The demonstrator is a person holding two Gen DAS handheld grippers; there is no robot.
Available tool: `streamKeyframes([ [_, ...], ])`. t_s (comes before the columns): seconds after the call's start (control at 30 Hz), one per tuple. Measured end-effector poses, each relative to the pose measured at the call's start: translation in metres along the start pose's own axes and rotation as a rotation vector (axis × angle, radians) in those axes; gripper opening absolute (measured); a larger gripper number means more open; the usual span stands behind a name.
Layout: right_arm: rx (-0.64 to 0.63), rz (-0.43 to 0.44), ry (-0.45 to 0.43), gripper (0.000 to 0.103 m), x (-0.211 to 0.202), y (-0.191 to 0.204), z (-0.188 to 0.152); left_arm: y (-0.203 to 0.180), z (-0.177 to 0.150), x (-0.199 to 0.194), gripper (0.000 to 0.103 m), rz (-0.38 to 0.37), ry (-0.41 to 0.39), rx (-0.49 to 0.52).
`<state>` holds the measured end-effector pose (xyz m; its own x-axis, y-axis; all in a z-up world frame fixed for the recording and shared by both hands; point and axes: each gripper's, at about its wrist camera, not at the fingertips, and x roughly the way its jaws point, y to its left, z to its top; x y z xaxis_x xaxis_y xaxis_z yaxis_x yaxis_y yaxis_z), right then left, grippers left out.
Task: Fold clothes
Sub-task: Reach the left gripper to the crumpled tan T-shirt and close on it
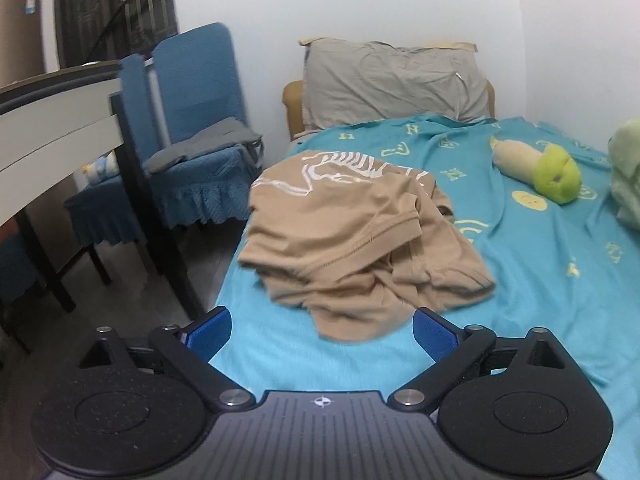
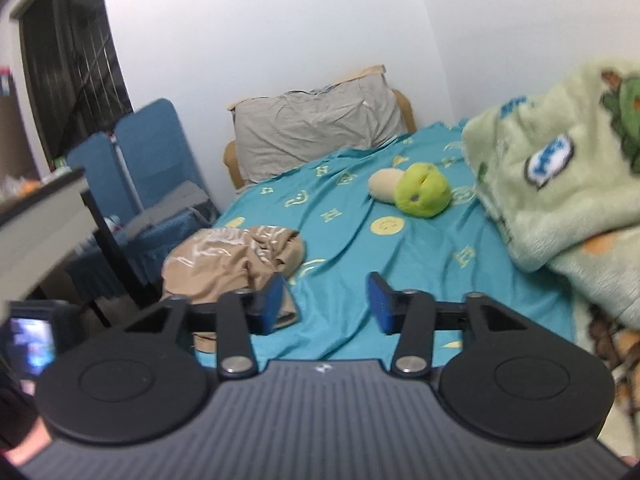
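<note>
A tan T-shirt (image 1: 352, 236) with a white print lies crumpled on the left side of the teal bed sheet (image 1: 540, 280). My left gripper (image 1: 322, 330) hovers open just short of the shirt's near hem, nothing between its blue pads. In the right wrist view the same shirt (image 2: 232, 268) lies left of centre, near the bed's left edge. My right gripper (image 2: 326, 300) is open over bare sheet (image 2: 420, 256), its left fingertip overlapping the shirt's right edge in the picture. I cannot tell whether it touches.
A grey pillow (image 1: 396, 80) leans at the headboard. A green and cream plush toy (image 1: 540, 168) lies on the sheet, and a pale green blanket (image 2: 560, 176) is heaped on the right. Blue covered chairs (image 1: 192, 120) and a table (image 1: 48, 120) stand left of the bed.
</note>
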<state>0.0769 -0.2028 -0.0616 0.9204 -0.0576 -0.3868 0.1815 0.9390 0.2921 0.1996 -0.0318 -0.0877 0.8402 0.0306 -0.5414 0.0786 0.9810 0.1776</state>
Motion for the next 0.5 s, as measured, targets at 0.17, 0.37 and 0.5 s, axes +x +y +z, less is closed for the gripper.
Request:
streamKeyframes([
  [0.17,0.043,-0.013,0.026,0.09,0.017,-0.012,0.001,-0.006,0.001,0.052,0.094,-0.018,-0.002,0.102],
  [0.37,-0.005,-0.079,0.114,0.089,0.06,-0.002,-0.01,-0.001,0.001,0.109,0.088,-0.034,-0.069,0.197],
  [0.5,-0.039,-0.118,0.13,0.089,0.083,0.011,-0.013,0.005,0.012,0.131,0.074,-0.073,-0.131,0.208],
])
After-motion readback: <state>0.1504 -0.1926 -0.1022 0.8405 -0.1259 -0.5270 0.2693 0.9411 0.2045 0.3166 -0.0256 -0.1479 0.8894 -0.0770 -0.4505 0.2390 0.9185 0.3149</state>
